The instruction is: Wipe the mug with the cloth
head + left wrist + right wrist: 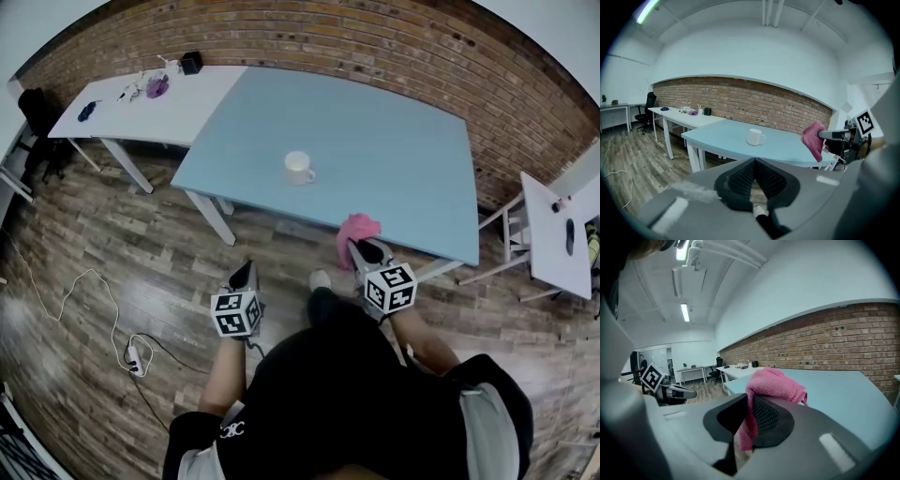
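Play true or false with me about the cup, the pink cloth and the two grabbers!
1. The right gripper is clamped on the pink cloth. True.
2. The mug is lying on the floor. False: it stands upright on the blue table.
3. The left gripper is holding the mug. False: its jaws are shut together with nothing between them.
4. The cloth is rubbing the mug. False: the cloth is near the table's front edge, well apart from the mug.
5. A brick wall stands behind the table. True.
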Motion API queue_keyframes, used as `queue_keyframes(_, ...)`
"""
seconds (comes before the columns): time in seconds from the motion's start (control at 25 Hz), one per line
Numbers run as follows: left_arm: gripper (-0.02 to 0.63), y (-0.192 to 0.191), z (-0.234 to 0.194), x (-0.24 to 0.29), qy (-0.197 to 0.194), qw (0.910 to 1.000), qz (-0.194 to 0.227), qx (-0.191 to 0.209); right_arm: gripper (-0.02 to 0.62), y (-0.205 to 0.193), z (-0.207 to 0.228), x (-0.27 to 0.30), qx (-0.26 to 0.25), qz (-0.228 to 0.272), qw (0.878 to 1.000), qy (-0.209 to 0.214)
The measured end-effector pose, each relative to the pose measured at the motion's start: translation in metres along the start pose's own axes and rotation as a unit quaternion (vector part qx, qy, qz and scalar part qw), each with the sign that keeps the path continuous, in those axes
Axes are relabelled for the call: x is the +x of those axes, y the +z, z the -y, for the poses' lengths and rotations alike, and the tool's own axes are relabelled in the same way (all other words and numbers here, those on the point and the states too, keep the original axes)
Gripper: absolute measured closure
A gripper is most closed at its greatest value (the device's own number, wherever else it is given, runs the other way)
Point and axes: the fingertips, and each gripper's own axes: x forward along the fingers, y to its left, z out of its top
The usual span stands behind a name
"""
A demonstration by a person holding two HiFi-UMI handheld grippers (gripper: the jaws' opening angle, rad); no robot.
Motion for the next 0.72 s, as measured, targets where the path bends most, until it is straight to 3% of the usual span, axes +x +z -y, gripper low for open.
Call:
queue_keyframes(0.36,0.6,0.043,-0.005,0.087,0.009,0.9993,-0.019,0.031,0.552,0.026,0.056,0.075,0.017,-0.009,0.999,0.029)
queue_keyframes(0.72,0.6,0.077,-0.02,0.185,0.044,0.9939,-0.045,0.091,0.552,0.038,0.097,0.153,0.01,-0.055,0.993,0.102)
